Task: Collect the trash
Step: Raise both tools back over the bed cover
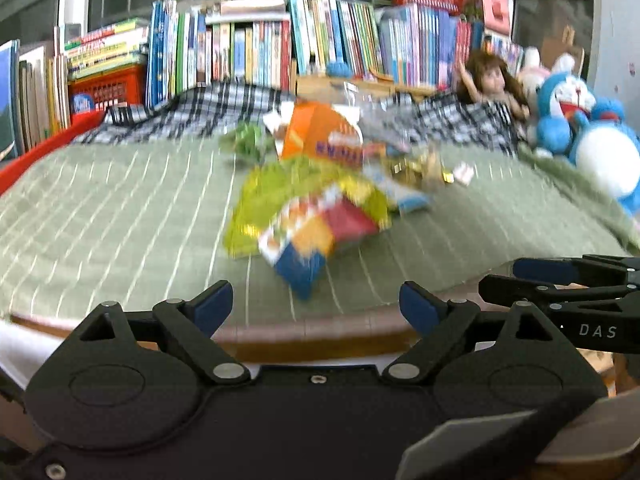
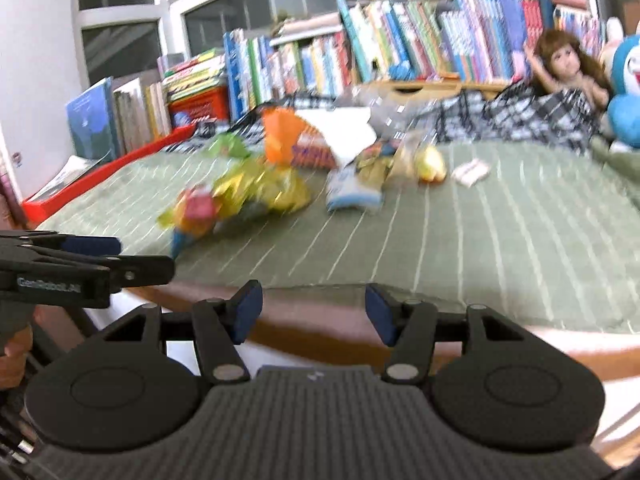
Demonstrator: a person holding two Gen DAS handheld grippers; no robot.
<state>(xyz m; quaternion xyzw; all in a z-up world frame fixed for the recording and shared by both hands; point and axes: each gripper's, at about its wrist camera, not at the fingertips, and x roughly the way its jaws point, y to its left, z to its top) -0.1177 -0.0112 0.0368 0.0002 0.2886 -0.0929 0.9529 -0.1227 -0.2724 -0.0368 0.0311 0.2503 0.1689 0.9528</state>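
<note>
Ahead of our left gripper point(image 1: 316, 306), whose jaws stand wide apart with nothing between them, we see the trash wrappers point(image 1: 316, 200) heaped on the green blanket point(image 1: 120, 208). Likewise, our right gripper point(image 2: 314, 312) gapes empty, the same wrappers point(image 2: 256, 192) lying beyond and slightly left of its jaws.

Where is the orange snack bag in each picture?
Left wrist view: the orange snack bag sits just above the middle, behind the yellow-green wrapper.
Right wrist view: the same bag is left of the middle, at the far edge of the pile.
Shared landmark: the doll at the right.
</note>
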